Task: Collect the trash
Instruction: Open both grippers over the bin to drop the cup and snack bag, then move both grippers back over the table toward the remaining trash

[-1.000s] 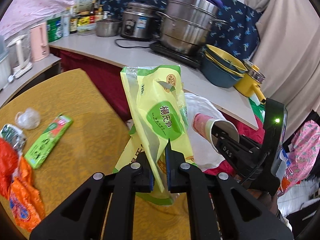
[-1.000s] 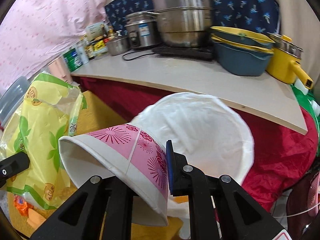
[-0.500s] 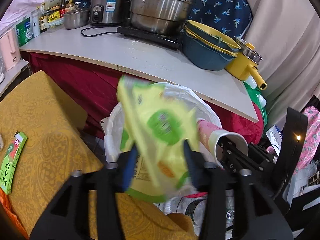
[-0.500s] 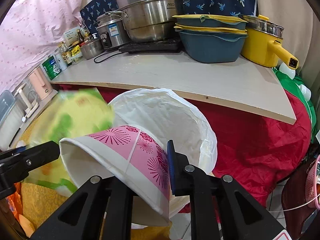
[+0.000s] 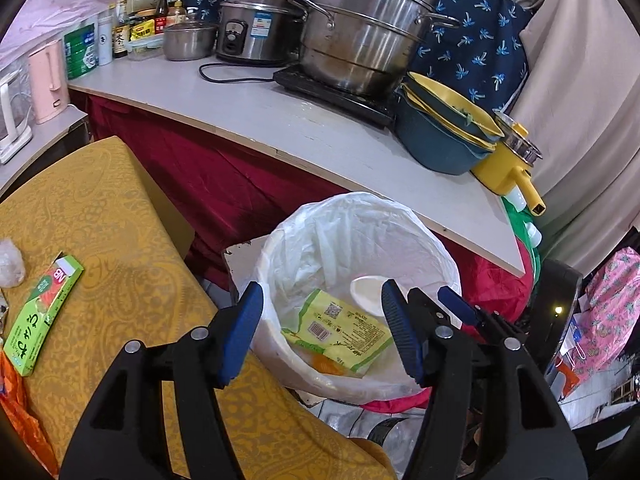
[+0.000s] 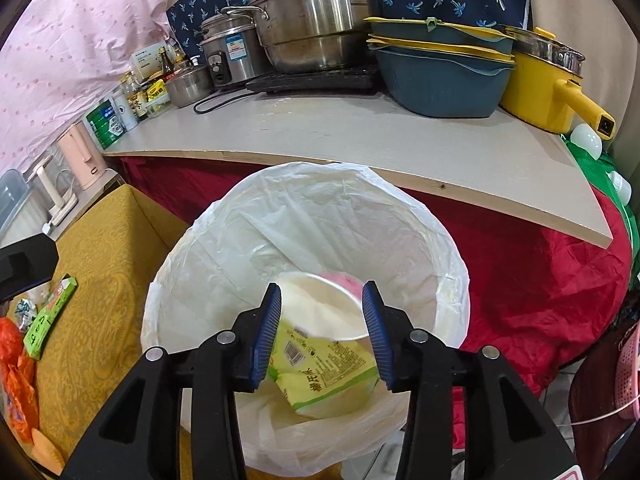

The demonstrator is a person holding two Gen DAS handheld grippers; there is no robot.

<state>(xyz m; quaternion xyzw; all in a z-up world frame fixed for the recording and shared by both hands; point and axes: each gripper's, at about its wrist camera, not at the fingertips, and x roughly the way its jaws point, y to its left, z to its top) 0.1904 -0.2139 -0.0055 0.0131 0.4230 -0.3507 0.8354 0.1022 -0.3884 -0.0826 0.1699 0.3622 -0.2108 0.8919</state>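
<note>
A white bin lined with a white bag (image 5: 416, 236) (image 6: 400, 208) stands beside the yellow table (image 5: 100, 208). Inside it lie the yellow-green wrapper (image 5: 340, 332) (image 6: 328, 372) and the pink-and-white paper cup (image 5: 366, 294) (image 6: 324, 304). My left gripper (image 5: 322, 332) is open and empty above the bin's near rim. My right gripper (image 6: 322, 332) is open and empty right over the bin, and it also shows in the left wrist view (image 5: 460, 312). A green box (image 5: 44, 312) (image 6: 50, 316), a clear crumpled wrap (image 5: 10, 258) and orange wrappers (image 5: 16, 400) (image 6: 16, 364) lie on the table.
A counter (image 5: 320, 128) behind the bin holds steel pots (image 5: 360, 36), a rice cooker (image 5: 256, 28), stacked blue and yellow basins (image 5: 448, 128), a yellow pan (image 5: 508, 160), bottles and a pink kettle (image 5: 46, 80). Red cloth (image 6: 540, 272) hangs below the counter.
Both grippers opened over the bin. The yellow-green wrapper dropped from the left gripper and the paper cup from the right; both now lie in the bin.
</note>
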